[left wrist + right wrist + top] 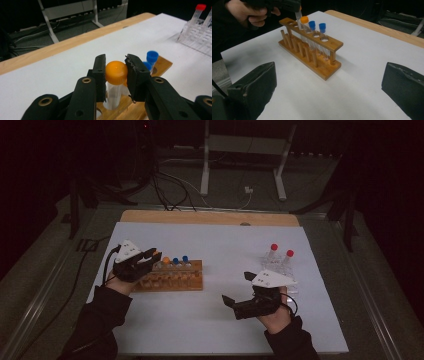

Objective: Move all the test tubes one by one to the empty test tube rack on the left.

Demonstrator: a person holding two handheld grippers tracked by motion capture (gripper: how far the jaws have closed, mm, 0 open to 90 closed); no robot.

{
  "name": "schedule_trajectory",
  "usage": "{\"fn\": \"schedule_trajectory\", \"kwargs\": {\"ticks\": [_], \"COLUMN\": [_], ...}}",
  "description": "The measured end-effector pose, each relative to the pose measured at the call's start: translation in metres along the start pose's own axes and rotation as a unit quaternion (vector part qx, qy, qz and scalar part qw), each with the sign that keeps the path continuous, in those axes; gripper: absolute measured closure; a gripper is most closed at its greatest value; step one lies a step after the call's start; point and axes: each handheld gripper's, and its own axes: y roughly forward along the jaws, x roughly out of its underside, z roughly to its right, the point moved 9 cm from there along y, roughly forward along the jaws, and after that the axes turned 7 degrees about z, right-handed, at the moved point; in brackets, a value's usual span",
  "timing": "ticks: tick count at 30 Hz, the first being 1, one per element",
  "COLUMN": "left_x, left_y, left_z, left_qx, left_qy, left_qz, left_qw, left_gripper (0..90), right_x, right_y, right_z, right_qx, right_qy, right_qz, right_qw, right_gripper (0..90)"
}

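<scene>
A wooden tube rack (172,276) stands left of centre on the white mat, holding tubes with orange and blue caps. My left gripper (115,68) is shut on the orange cap of one tube (113,93), whose lower part still sits in a rack hole (117,110). In the right gripper view this tube (298,16) is at the rack's (312,50) far end, next to a second orange-capped tube (304,20) and two blue-capped ones (312,25). My right gripper (239,288) hovers open over the mat to the rack's right, its jaws wide apart with nothing between them (327,85).
A clear plastic rack (280,266) with two red-capped tubes (274,247) stands at the right of the mat, just beyond my right hand. Bare white mat (220,240) lies between the racks. A wooden table edge (210,217) runs along the back, with cables and a stand behind.
</scene>
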Motion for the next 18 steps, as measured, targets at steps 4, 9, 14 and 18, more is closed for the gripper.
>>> {"fn": "schedule_trajectory", "kwargs": {"ticks": [4,9,14,18], "left_x": [0.007,0.010,0.014,0.017], "left_y": [0.004,0.006,0.008,0.009], "left_z": [0.001,0.001,0.001,0.001], "left_qx": [-0.002,-0.004,-0.005,-0.005], "left_qy": [0.003,0.001,-0.001,-0.003], "left_qz": [-0.014,-0.020,-0.030,-0.038], "left_qw": [0.9999,0.9998,0.9995,0.9993], "left_gripper": [71.9,71.9,71.8,71.7], "right_x": [-0.001,-0.001,-0.002,-0.002], "right_y": [-0.001,-0.001,-0.001,-0.002], "right_z": [0.000,0.001,0.000,0.000], "right_qx": [0.000,0.001,-0.001,-0.001], "right_qy": [0.001,0.000,0.000,0.000], "right_qz": [0.000,0.001,0.002,0.002], "right_qw": [1.0000,1.0000,1.0000,1.0000], "right_gripper": [0.0,0.0,0.0,0.0]}}
